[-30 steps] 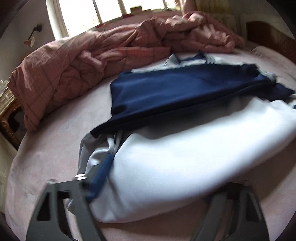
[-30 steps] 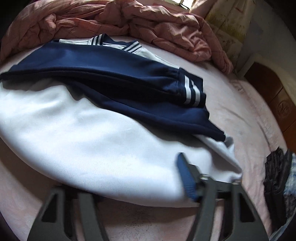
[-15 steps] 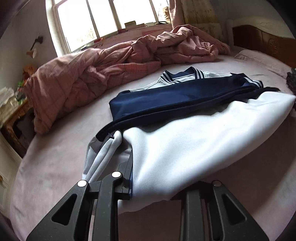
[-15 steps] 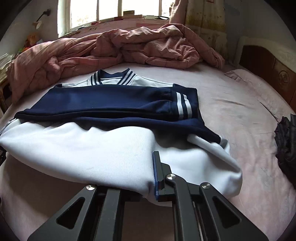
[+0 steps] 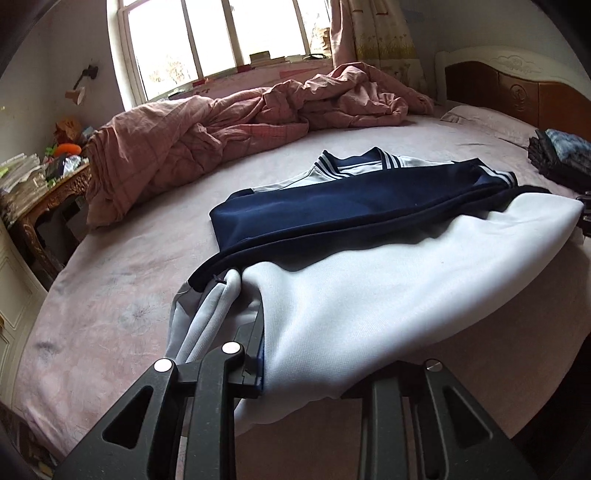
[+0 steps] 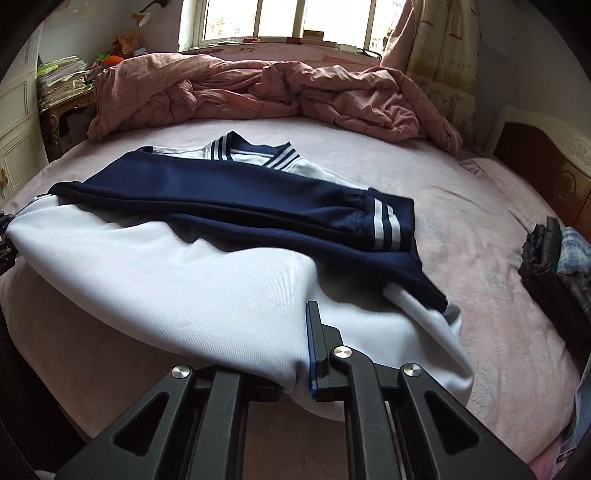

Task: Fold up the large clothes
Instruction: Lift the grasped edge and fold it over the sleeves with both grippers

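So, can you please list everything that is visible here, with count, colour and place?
jacket: one, white body with navy sleeves folded across it, middle of the bed, near hem lifted.
bed sheet: one, pale pink, under the jacket.
quilt: one, pink, bunched along the far side below the window.
window: one, bright, back wall.
curtain: one, cream with a pattern, right of the window.
headboard: one, brown wood with white trim, right end of the bed.
folded clothes: a small pile, dark and blue check, right edge of the bed.
side table: one, carved brown wood, left, cluttered with papers.
left gripper: black fingers, shut on the hem's left corner.
right gripper: black fingers, shut on the hem's right corner.
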Tool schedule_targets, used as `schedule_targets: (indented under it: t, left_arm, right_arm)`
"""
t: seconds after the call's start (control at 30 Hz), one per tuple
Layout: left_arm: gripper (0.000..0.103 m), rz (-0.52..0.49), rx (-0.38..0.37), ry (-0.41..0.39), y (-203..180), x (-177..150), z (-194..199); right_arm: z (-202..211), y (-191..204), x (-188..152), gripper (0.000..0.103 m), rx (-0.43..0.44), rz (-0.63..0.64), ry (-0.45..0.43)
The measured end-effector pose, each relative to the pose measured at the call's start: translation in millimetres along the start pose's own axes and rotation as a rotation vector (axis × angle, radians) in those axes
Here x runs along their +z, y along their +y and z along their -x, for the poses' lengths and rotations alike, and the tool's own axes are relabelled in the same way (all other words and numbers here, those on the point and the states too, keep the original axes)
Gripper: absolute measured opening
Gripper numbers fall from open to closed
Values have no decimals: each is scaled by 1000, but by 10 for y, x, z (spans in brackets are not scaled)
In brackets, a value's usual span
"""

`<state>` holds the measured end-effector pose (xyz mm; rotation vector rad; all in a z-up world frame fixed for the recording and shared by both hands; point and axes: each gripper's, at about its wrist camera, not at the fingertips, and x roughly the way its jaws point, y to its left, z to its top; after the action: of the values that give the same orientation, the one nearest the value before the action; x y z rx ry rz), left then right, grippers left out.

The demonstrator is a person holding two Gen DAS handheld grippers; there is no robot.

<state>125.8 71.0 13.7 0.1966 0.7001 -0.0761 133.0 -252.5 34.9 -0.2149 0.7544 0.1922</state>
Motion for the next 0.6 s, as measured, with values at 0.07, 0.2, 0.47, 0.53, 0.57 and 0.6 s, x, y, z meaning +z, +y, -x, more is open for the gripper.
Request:
schedule_targets:
  t: [0.07,0.2,0.47,0.53,0.57,0.6]
  left_arm:
    - [27,23,-46,81,75,209,-79]
    - [27,86,-142,143,310,811,-235]
    - [27,68,-54,274,424,1735,-1232]
    - [27,91,-43,308,454,1809,-1527]
    - [27,110,-45,318,490,1814,-1659]
    - [27,118,-46,323,503,1826,-1783]
  right_arm:
    - [-4,-49,156,11,8,-7,-6]
    - [-133,-170,683,11,49,-16,-6]
    - [-1069,-321,1687,11,7,-13,89]
    - [-1422,-345,1850,11,-4,-3,136]
    - [-1557,-359,1894,11,-1,-12,151]
    - [-1699,-385,1930,11,5,-28,165]
